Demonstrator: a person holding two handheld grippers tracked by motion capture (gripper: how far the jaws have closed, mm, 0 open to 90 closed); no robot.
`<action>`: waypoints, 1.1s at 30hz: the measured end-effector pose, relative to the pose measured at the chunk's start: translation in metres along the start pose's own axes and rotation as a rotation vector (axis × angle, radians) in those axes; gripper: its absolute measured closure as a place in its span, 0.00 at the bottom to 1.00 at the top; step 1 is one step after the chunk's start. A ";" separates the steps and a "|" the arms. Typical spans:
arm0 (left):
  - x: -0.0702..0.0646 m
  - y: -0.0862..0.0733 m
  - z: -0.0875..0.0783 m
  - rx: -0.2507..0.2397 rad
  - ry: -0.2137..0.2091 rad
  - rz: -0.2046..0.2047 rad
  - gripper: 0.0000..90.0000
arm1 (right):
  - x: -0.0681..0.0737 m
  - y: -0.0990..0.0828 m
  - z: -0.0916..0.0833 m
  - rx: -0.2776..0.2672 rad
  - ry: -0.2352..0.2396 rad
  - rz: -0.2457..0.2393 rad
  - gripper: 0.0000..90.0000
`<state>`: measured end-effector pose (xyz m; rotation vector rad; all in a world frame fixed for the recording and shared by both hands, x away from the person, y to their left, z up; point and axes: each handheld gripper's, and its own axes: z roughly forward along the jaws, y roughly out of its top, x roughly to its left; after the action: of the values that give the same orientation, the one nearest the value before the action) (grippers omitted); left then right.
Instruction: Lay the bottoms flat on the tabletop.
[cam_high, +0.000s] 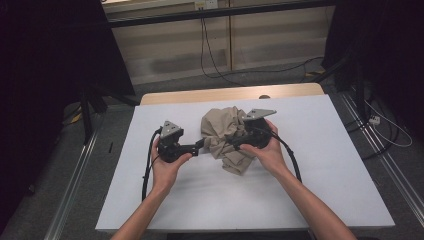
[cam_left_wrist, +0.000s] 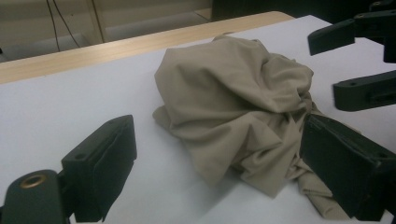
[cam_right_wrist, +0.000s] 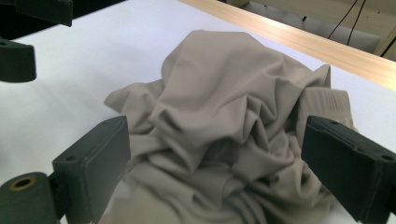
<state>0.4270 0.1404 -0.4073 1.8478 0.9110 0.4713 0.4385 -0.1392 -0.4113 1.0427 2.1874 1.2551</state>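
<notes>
White tabletop (cam_high: 320, 165) stretches under my hands, with a strip of pale wood (cam_high: 200, 94) along its far edge, then grey floor, a light wall and a few dark cables (cam_high: 210, 55) hanging down it. Metal rails (cam_high: 75, 175) run along the floor on either side.

In the middle of the tabletop lies a crumpled beige cloth (cam_high: 225, 135), heaped up and creased, one end trailing toward me. My left claw (cam_high: 200, 146) sits just beside its left edge, jaws wide apart with nothing between them; one jaw is over a trailing fold in the left gripper view. My right claw (cam_high: 234, 142) reaches in from the other side, jaws spread wide around the heap, pads not pressing on it. Cloth alone lies between the two claws.
</notes>
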 end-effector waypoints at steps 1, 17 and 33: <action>0.000 0.001 0.004 -0.002 -0.004 -0.002 0.12 | -0.001 0.002 0.003 0.002 -0.008 0.004 0.10; 0.006 0.001 0.027 0.058 0.032 -0.030 0.10 | 0.000 -0.015 0.042 0.141 0.004 -0.055 0.89; -0.012 -0.004 0.035 0.074 -0.049 0.002 0.06 | 0.007 -0.037 -0.028 0.097 0.066 -0.082 0.92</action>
<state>0.4416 0.1112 -0.4251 1.9193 0.9044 0.3970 0.4008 -0.1612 -0.4286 0.9500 2.3371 1.1727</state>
